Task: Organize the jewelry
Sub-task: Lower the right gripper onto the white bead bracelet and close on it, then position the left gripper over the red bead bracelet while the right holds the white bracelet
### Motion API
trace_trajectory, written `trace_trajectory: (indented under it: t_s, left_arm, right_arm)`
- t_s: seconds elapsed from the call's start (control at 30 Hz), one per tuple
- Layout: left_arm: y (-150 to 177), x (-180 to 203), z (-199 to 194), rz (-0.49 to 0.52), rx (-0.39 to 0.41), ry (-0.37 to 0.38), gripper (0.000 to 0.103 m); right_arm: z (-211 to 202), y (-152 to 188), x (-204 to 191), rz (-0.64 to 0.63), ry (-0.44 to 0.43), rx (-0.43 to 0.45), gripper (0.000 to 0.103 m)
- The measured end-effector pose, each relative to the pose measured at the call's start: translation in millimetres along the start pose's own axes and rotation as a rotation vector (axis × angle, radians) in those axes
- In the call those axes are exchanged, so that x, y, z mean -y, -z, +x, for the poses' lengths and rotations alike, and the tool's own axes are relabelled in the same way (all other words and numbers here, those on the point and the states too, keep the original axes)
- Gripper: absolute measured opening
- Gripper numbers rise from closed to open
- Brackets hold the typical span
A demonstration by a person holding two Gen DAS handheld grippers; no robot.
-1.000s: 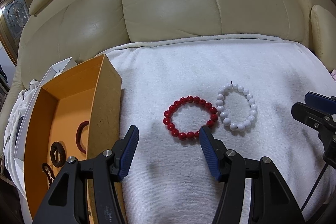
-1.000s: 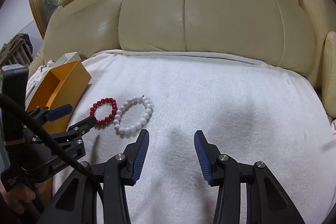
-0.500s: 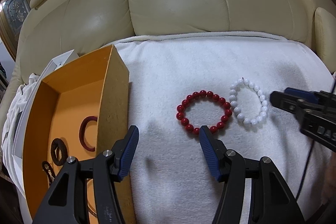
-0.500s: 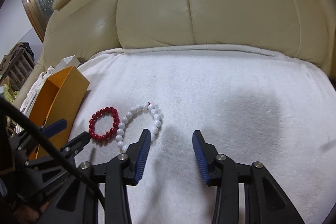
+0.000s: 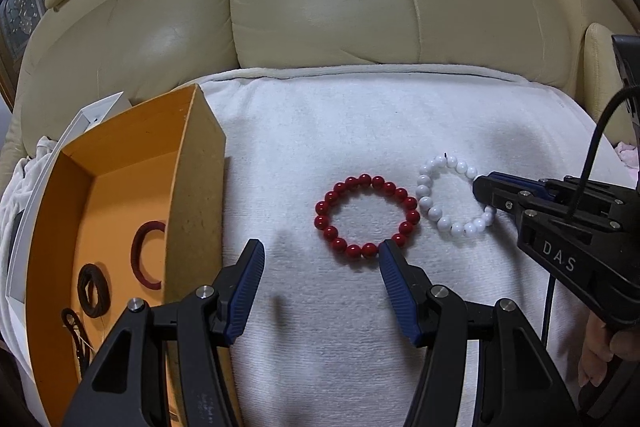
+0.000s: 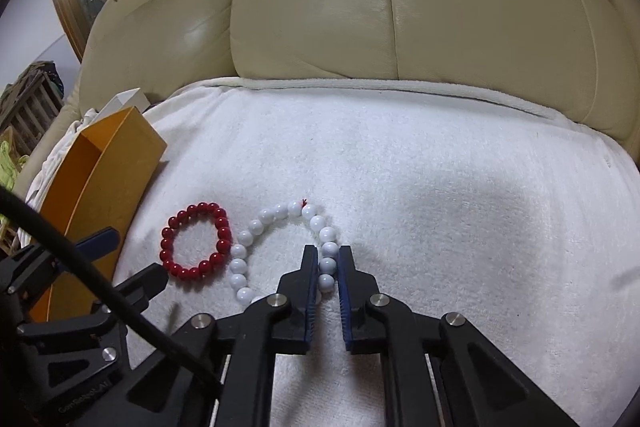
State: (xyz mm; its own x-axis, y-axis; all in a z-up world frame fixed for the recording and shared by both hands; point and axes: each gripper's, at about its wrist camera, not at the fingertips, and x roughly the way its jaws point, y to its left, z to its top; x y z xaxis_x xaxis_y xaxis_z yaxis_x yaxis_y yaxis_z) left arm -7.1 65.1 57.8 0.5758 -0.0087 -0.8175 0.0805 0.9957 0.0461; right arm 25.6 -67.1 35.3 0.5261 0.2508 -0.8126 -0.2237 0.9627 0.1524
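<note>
From the left wrist view, the left gripper (image 5: 320,259) tilts down over the white towel (image 5: 360,123), fingers apart just short of the red bracelet (image 5: 367,216), while the right wrist view has the right gripper (image 6: 329,265) angled down, jaws closing on the white bracelet (image 6: 256,227), whose loop stretches away from them.

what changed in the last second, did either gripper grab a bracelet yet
The right gripper came forward and down onto the white bead bracelet, and its jaws are closing with the bracelet's right-hand beads between them. The left gripper remains open just short of the red bead bracelet, holding nothing. Both bracelets still lie on the white towel, and the orange box is unmoved.
</note>
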Motion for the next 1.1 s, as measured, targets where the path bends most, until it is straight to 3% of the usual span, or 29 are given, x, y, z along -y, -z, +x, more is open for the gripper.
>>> trace_trajectory:
  t_s: [0.63,0.93,1.1]
  left_arm:
    - [-14.2,31.8,21.4,0.032,0.018,0.098,0.06]
    - [-16.4,38.8,29.1,0.011,0.008,0.185,0.025]
    - [-14.3,51.0,23.0,0.007,-0.005,0.275,0.021]
  right_arm:
    - [-36.1,19.2,64.3,0.053,0.076,-0.039,0.011]
    - [-50.2,37.2,91.3,0.071,0.091,-0.069,0.011]
    - [-47.6,38.7,100.2,0.091,0.092,-0.075,0.011]
